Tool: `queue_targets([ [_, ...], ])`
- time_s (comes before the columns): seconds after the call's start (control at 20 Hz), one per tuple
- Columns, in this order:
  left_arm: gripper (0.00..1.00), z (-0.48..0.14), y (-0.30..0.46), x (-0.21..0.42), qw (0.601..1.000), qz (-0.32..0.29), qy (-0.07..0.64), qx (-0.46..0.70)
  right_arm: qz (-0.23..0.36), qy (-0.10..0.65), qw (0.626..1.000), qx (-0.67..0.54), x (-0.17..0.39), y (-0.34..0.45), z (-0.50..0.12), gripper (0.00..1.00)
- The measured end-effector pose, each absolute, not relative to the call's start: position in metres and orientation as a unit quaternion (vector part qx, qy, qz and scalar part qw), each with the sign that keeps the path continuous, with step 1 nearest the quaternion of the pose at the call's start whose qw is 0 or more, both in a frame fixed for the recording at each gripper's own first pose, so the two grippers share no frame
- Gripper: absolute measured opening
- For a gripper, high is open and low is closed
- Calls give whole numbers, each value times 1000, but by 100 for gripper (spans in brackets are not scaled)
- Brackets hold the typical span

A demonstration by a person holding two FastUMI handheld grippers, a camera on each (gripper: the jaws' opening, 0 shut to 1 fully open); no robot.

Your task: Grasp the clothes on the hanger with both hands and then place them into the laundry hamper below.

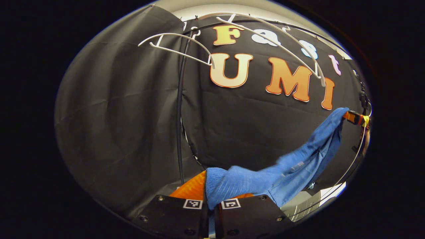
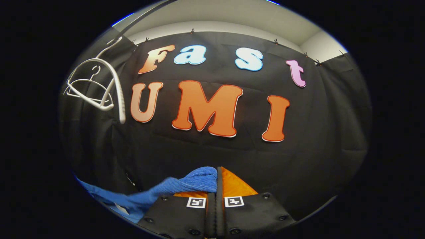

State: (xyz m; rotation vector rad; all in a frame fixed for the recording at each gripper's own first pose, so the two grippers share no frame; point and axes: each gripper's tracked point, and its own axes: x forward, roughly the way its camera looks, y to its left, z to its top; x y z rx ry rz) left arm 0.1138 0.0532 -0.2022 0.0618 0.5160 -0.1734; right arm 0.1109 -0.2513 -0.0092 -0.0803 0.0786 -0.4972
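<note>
Blue knitted cloth, a garment (image 1: 292, 166) with a ribbed edge, stretches between the two grippers, off the hangers and in mid-air in front of the black booth wall (image 1: 116, 116).

In the left gripper view, the left gripper (image 1: 208, 196) has its fingers pressed together on one bunched end of the garment; the cloth bulges out just above the fingertips and covers most of the right finger. From there the fabric runs up and to the right in a sagging band to the right gripper (image 1: 355, 118), seen far off at the edge of the view, which has the garment's other end at its tip. A small pale tag shows on the hanging fold below that band.

In the right gripper view, the right gripper (image 2: 216, 191) is likewise closed, its fingers nearly meeting, with a rolled ribbed edge of the garment (image 2: 186, 186) pinched between them. The cloth lies over the left finger and trails down and to the left, toward the lower edge of the view.

Two bare white plastic hangers (image 1: 186, 48) hang high on a rail above the garment, well apart from it. In the right gripper view they appear in the upper left, overlapping one another (image 2: 99, 86).
</note>
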Motion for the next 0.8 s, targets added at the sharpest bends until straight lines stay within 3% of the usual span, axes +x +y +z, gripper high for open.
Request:
queue_targets([
  [0.35,7,-206,30,113,959,-110,257,41,-192,49,979,-40,96,-207,-24,8],
  [0.8,7,-223,-67,128,944,-197,264,34,-61,72,995,-22,111,-88,-55,7],
])
